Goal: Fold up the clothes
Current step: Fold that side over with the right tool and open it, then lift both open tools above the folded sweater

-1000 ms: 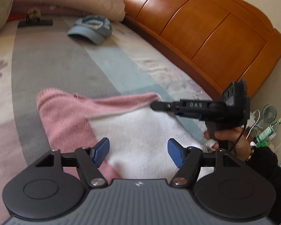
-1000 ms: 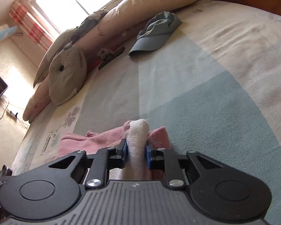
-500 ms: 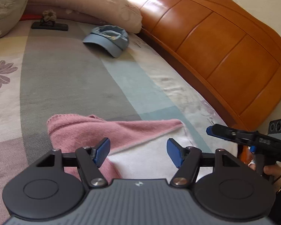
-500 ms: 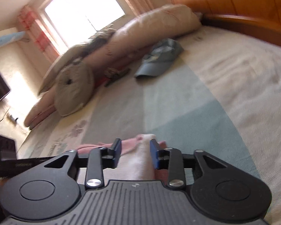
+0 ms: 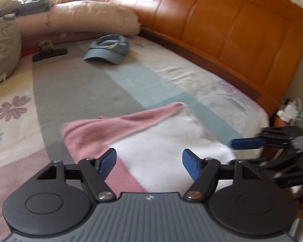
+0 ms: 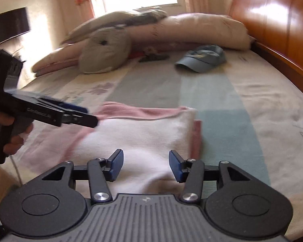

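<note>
Beside sweater [image 6: 143, 133] right edge: bare bedspread [image 6: 222, 125].

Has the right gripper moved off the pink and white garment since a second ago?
Yes. The right gripper was shut on the pink and white garment's fold near the teal stripe; now it is open, drawn back from that fold toward the bed's near edge.

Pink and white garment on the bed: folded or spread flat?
Folded. The pink and white garment lies doubled, its white layer over a pink layer showing along the edges.

The right hand-held gripper [image 6: 145, 165] has released the sweater [image 6: 143, 133] and opened.
</note>
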A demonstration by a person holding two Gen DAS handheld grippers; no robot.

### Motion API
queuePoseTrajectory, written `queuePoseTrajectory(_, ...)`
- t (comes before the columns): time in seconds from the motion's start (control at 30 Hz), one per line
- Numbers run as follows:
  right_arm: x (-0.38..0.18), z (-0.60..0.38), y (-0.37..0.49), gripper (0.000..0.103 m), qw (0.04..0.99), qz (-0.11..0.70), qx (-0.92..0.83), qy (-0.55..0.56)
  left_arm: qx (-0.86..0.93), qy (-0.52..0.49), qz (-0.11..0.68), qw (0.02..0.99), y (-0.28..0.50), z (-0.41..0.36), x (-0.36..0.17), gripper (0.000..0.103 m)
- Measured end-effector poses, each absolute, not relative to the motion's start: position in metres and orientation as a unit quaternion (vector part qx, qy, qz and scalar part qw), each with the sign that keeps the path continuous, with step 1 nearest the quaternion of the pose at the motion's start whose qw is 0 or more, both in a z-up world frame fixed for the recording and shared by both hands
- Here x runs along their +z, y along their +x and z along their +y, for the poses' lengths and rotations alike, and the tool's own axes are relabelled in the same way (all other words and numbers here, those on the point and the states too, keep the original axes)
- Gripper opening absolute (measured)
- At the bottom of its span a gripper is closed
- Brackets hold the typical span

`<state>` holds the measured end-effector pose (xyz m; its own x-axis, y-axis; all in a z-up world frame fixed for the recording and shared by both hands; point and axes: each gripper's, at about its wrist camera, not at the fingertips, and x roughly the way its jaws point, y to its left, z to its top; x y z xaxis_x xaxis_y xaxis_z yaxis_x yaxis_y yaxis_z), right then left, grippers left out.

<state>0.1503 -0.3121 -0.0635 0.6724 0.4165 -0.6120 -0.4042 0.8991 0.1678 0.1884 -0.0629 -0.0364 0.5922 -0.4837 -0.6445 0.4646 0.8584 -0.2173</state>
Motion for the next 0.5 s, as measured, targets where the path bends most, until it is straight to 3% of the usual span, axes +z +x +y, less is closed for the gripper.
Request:
queuePoseTrajectory(0.13, -0.078, -0.305, 0.137, 0.055, 0.908, 0.351, 0.226, -0.021, -0.257, -0.016, 0.398, 0.881, 0.174, -0.064, -0.056, 0.075)
queuePoseTrajectory(0.23, -0.089, -0.300, 0.126, 0.047, 0.903, 0.362, 0.228, -0.044, -0.248, -0.018, 0.419, 0.873, 0.163, -0.063, -0.067, 0.074)
queuePoseTrajectory(0.5, -0.062, -0.290, 0.086, 0.059, 0.919, 0.313, 0.235, -0.051, -0.226, 0.002, 0.410, 0.884, 0.138, -0.054, -0.045, 0.075)
